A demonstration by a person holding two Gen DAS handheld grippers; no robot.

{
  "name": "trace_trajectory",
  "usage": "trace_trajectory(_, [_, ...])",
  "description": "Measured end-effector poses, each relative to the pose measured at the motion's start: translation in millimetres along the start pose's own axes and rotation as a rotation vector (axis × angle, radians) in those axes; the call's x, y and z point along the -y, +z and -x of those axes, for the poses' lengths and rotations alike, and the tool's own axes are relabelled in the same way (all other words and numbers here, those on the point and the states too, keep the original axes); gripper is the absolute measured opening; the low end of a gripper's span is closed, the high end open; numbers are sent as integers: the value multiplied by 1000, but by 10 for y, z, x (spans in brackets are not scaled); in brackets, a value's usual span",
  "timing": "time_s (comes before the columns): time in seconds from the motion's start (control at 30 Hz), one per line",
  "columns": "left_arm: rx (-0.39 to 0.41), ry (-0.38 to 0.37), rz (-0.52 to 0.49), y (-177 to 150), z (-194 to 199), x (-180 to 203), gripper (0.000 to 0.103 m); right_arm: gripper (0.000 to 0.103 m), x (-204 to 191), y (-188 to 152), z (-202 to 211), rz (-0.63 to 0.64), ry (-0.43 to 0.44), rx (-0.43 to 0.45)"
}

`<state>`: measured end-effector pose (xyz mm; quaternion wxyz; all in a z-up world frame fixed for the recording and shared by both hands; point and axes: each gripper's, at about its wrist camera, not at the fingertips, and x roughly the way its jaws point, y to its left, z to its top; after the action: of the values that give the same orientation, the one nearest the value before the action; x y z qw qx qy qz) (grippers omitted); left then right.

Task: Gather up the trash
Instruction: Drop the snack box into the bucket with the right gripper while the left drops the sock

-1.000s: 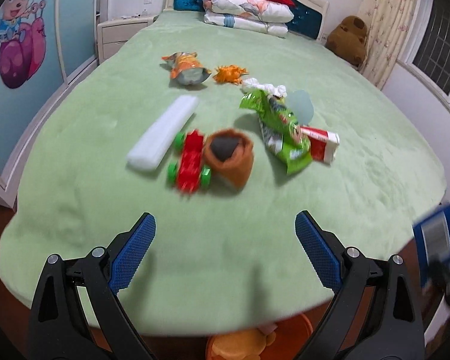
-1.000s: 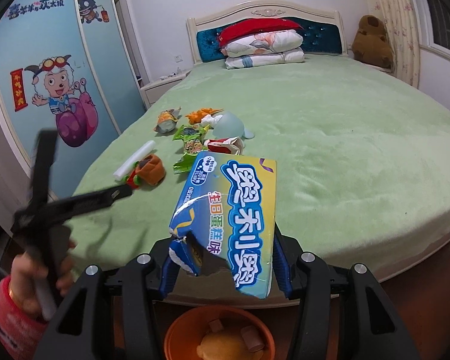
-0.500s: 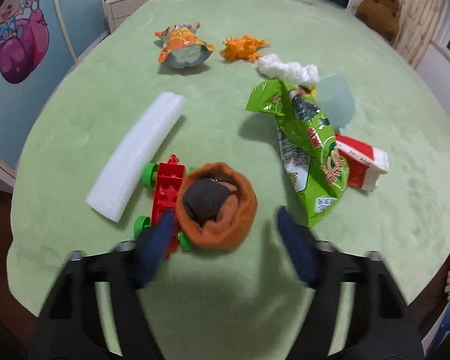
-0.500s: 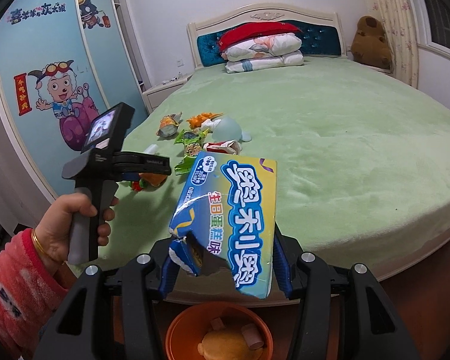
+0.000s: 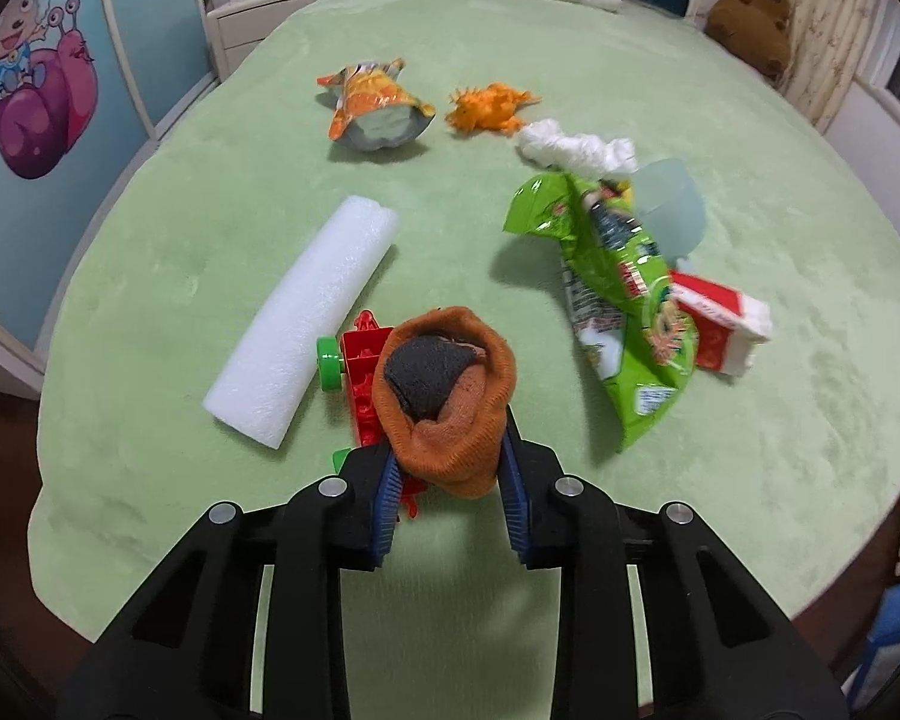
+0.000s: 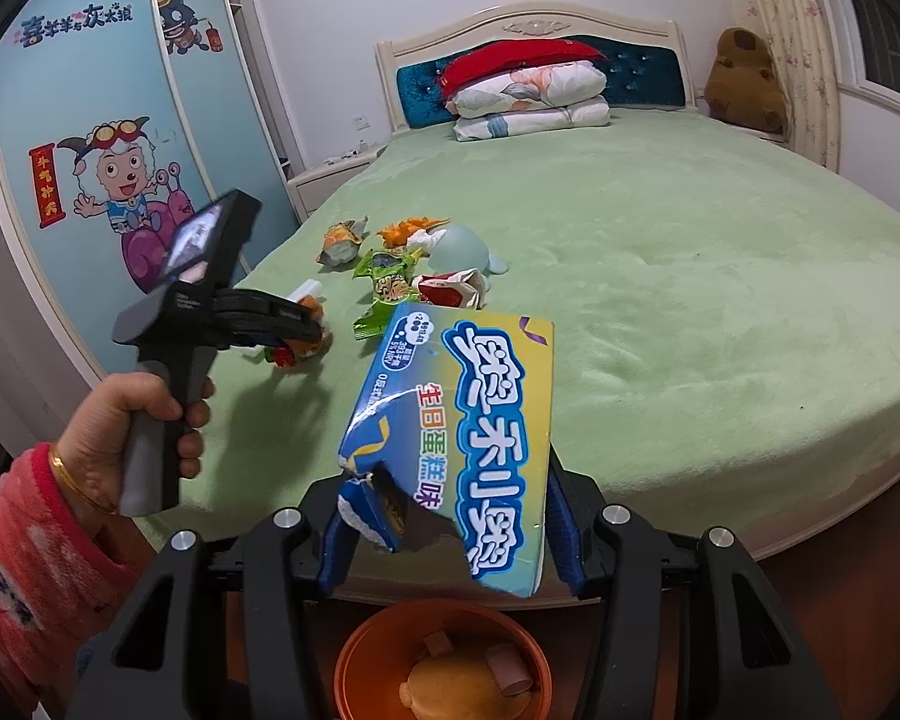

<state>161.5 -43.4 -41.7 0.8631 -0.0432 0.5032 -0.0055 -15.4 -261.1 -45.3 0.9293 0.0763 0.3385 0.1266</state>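
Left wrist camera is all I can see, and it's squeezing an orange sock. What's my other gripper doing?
Observer: The right gripper is shut on a torn blue snack box.
Operator: Is there a bin? I can't see one.
Observer: Yes, an orange bin sits on the floor right below the right gripper, with some scraps in it.
Operator: Who's holding my gripper?
Observer: A hand in a red sleeve grips the handle of the left gripper, which holds the orange sock.
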Motion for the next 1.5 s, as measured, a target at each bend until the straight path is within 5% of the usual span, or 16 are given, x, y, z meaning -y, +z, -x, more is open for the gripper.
trace_trajectory(0.47, [21,-214,-80,-266,471,-169,28,51,-86,-49,-33,23,14,-6])
trace_trajectory(0.8, [-55,-199,-71,-554,129,-319,28,51,-152,-80,-42,39,19,-14])
trace_trajectory(1.5, [-58,-193,-63,-553,166,-307,33,51,-173,-117,-88,31,30,-31])
